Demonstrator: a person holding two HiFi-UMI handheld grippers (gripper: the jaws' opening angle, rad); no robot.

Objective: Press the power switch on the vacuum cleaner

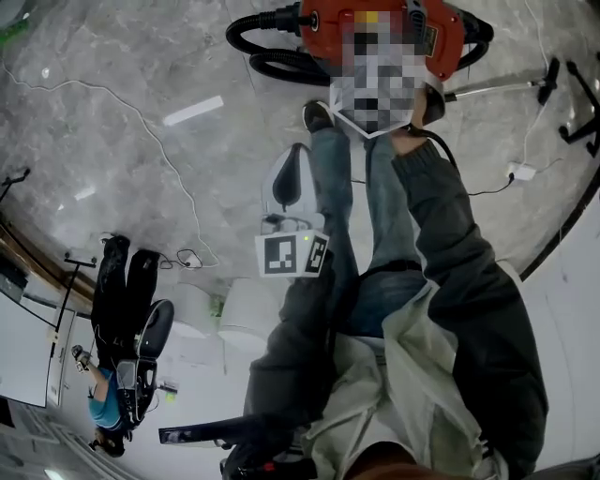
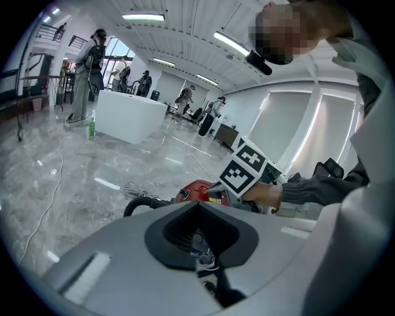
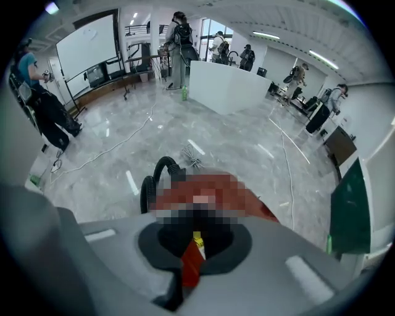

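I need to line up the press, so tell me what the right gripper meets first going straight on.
The red vacuum cleaner, just beyond the right gripper; depth is unclear and blur hides the exact spot.

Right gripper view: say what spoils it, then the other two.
Right gripper view: mosaic patch over most of the vacuum cleaner, fisheye bending. Head view: another patch, glare streaks on the floor. Left gripper view: bright ceiling lights, curved edges.

No writing can be read anywhere; the yellow label (image 3: pixel 197 238) on the vacuum cleaner (image 1: pixel 323 33) is too small.
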